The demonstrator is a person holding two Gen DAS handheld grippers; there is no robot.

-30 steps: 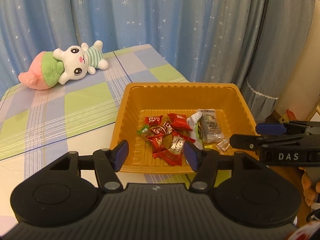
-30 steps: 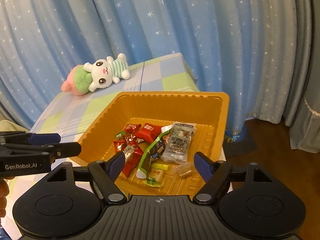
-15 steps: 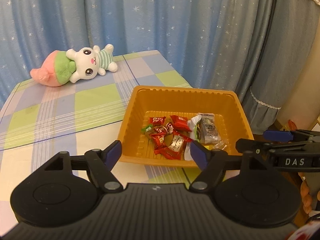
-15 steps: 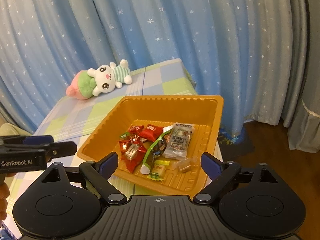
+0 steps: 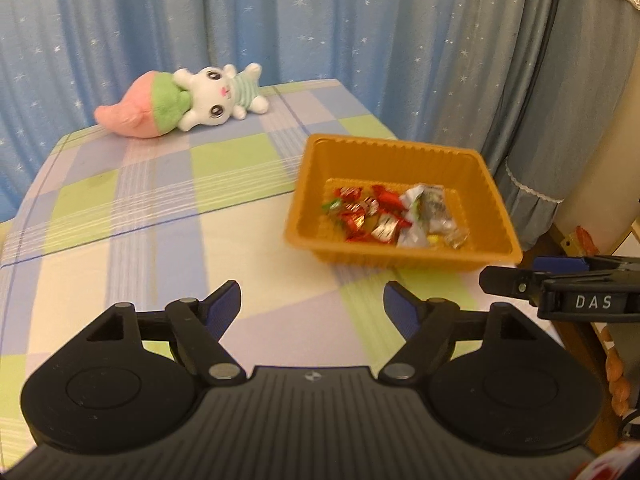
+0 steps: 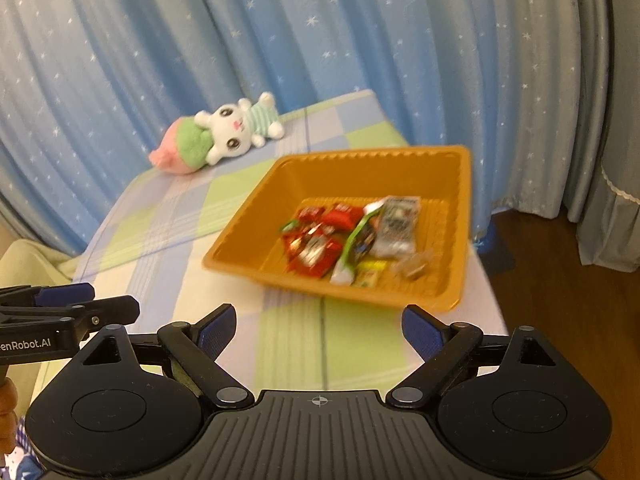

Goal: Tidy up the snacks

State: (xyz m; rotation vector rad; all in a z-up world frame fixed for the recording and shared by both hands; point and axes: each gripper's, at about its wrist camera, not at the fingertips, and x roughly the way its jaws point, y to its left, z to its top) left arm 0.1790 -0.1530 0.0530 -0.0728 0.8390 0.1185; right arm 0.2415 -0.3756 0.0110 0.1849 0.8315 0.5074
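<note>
An orange plastic tray (image 5: 396, 162) sits near the right edge of the checked table and holds a pile of snacks (image 5: 384, 218): red-wrapped candies, a silver packet and a green-and-white wrapper. My left gripper (image 5: 313, 296) hovers over bare cloth in front of the tray, its jaws opening with nothing between them. In the right wrist view the same tray (image 6: 280, 188) and snacks (image 6: 344, 234) lie ahead of my right gripper (image 6: 319, 316), which is open and empty. Neither gripper touches the tray.
A plush rabbit with a pink-and-green body (image 5: 192, 100) lies at the table's far side. Blue starred curtains (image 5: 320, 20) hang behind. The table's right edge drops to a dark wooden floor (image 6: 560, 300) just past the tray. A hand (image 6: 6, 400) shows at the lower left.
Both grippers have pulled back and risen away from the tray, which now looks smaller and farther. Both pairs of jaws have spread wider. The snacks stay in the tray.
</note>
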